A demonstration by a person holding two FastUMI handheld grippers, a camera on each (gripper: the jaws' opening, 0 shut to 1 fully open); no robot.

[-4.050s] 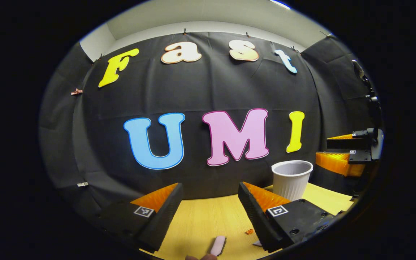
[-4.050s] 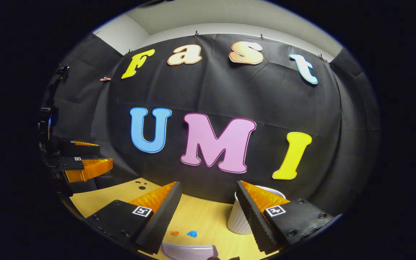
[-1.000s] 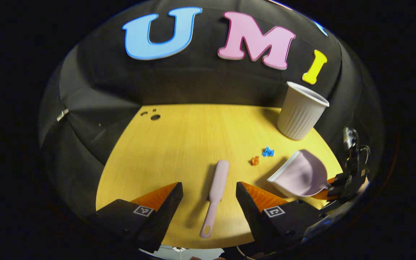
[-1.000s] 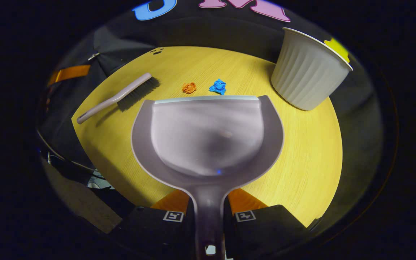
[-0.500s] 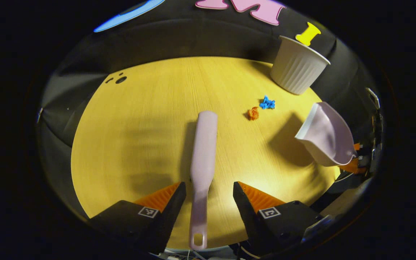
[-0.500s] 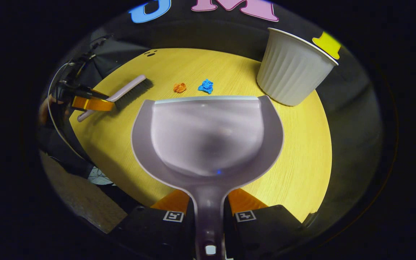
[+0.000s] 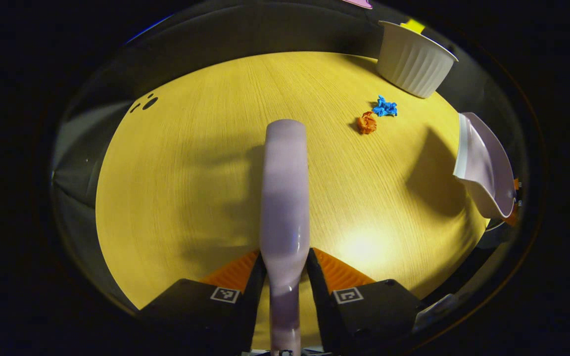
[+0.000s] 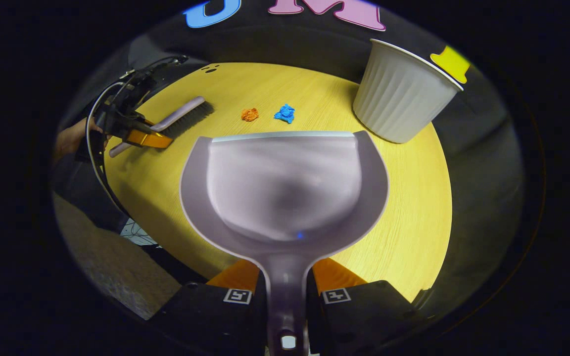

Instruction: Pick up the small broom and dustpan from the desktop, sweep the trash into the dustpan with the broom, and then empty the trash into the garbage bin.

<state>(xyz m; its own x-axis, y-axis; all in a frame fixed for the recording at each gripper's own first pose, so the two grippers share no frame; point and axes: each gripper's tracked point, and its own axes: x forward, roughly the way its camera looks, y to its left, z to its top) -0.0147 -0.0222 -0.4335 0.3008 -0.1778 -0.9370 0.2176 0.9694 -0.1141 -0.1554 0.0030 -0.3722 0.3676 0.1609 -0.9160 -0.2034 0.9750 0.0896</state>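
The broom [image 7: 285,198] is a small pale lilac brush with a long smooth back and a slim handle; in the right gripper view its dark bristles rest on the yellow wooden tabletop [image 7: 191,173]. The left gripper [image 7: 285,277] is closed on the handle, both fingers pressing its sides, and the brush head reaches away from it toward the far edge. The dustpan [image 8: 285,188] is the same pale lilac, a wide scoop with a straight front lip and a narrow handle. The right gripper [image 8: 285,282] clamps that handle between its fingers, holding the pan over the near part of the tabletop. Just beyond the lip lie an orange scrap [image 8: 249,114] and a blue scrap [image 8: 285,113], side by side. The ribbed white bin [image 8: 399,94] stands at the far right.
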